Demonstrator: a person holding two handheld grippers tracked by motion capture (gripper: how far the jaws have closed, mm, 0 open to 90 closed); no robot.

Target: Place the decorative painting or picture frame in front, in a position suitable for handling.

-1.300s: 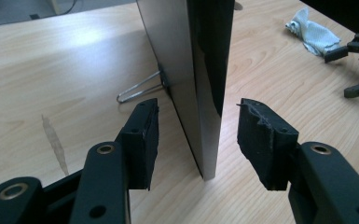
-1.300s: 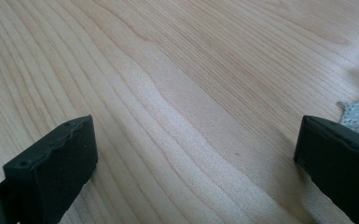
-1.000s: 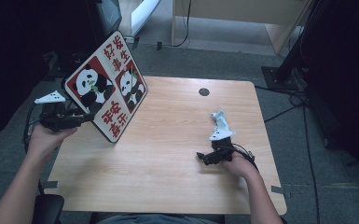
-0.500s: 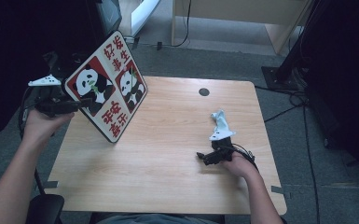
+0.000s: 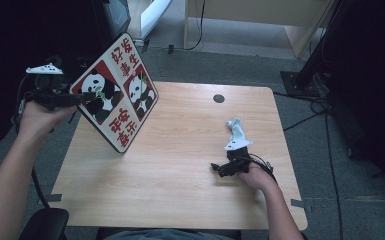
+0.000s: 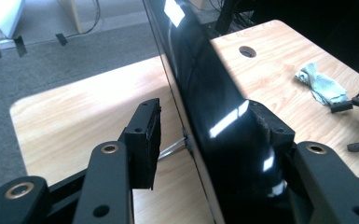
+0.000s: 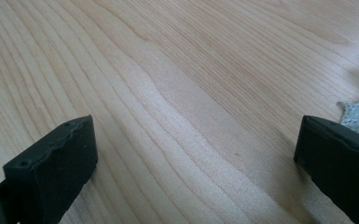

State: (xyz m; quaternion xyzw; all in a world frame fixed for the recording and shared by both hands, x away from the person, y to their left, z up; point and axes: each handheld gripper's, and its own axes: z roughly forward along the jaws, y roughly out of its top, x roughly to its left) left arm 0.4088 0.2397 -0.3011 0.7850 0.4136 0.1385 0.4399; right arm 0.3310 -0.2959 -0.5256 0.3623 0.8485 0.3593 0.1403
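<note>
Panda board (image 5: 115,97), square, red-bordered with two panda panels and red characters, stood on one corner at the left of the high view, lower tip on or just above the table (image 5: 180,190), upper half leaning out past the table's left edge. Left gripper (image 5: 77,99), upper left of that view, pinched the board's left corner; the left gripper view showed the glossy black back (image 6: 214,107) running between the jaws, right pad against it, left pad standing a little off the front face. Hold judged a lift or tilt to carry the board.

Right gripper (image 5: 219,169), lower right of centre in the high view, lay on the table, jaws spread wide over bare wood, judged idle. Cloth (image 5: 236,134), pale, crumpled, just beyond it.

Surface: light wood-grain top, round cable hole (image 5: 218,98) near the far edge. Room: grey carpet, cables at right, dim surroundings.
</note>
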